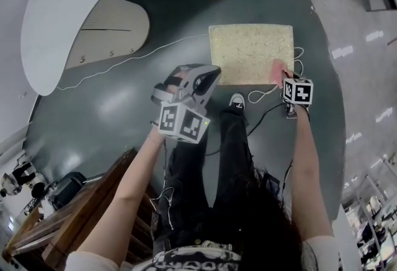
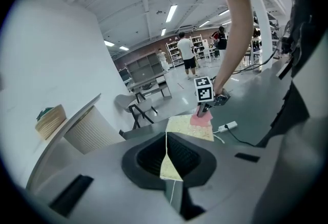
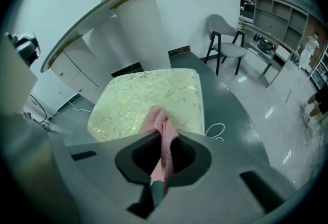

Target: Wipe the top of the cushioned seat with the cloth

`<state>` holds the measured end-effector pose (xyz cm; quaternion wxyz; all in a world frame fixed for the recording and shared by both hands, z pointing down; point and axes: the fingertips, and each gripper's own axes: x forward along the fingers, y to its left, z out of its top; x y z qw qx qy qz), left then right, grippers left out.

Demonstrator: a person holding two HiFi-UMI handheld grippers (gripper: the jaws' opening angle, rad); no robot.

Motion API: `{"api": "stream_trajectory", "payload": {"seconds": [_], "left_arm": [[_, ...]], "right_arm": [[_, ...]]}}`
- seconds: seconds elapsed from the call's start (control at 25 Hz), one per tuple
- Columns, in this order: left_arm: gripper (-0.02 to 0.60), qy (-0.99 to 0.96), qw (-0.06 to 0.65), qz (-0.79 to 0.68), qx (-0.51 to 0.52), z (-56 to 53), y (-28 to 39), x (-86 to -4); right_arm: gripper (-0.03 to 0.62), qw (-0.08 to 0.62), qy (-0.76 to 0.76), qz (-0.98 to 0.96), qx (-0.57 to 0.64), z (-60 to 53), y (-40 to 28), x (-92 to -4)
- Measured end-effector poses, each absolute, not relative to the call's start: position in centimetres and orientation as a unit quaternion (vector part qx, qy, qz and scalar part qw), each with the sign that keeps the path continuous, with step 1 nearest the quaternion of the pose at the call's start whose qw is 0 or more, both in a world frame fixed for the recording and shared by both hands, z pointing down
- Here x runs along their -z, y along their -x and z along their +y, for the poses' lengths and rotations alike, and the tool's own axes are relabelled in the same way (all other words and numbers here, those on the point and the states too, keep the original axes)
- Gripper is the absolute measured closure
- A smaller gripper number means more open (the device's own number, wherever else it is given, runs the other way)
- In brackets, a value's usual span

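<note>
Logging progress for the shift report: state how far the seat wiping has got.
Done: right gripper shut on the pink cloth. In hand: cloth rests on the cushioned seat at its near right corner. Remaining: wiping nearly the whole top; left gripper held clear, shut.

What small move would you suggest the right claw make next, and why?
Probably sweep the right claw across the cushioned seat toward its far edge: it is shut on the cloth, which lies at the seat's near right corner, with the rest of the top ahead.
</note>
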<state>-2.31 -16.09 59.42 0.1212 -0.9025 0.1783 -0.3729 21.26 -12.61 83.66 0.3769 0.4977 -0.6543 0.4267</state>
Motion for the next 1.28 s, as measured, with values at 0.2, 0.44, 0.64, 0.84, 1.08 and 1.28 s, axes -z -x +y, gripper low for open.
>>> {"api": "stream_trajectory", "payload": {"seconds": [0.2,0.44,0.64,0.84,1.08,1.28], "left_arm": [[0.575,0.905,0.127,0.161,0.373,-15.5,0.0,-59.5],[0.575,0.905,0.137,0.153,0.372,-15.2,-2.3,-59.4],[0.575,0.905,0.152,0.160,0.364,-14.7,-4.1,-57.4],[0.575,0.905,0.152,0.175,0.356,-14.4,-6.0,-54.5],[0.575,0.907,0.141,0.201,0.343,-13.6,-7.7,-50.2],[0.575,0.905,0.132,0.219,0.340,-13.0,-7.8,-47.0]], "right_arm": [[0.582,0.382,-0.520,-0.630,-0.433,-11.1,-25.4,-83.5],[0.582,0.372,-0.525,-0.628,-0.437,-10.3,-27.2,-83.2],[0.582,0.343,-0.538,-0.644,-0.423,-10.7,-27.5,-79.3],[0.582,0.308,-0.544,-0.666,-0.407,-10.9,-27.4,-73.6],[0.582,0.258,-0.552,-0.690,-0.391,-10.3,-26.9,-65.8],[0.582,0.213,-0.563,-0.698,-0.387,-9.2,-25.9,-59.7]]}}
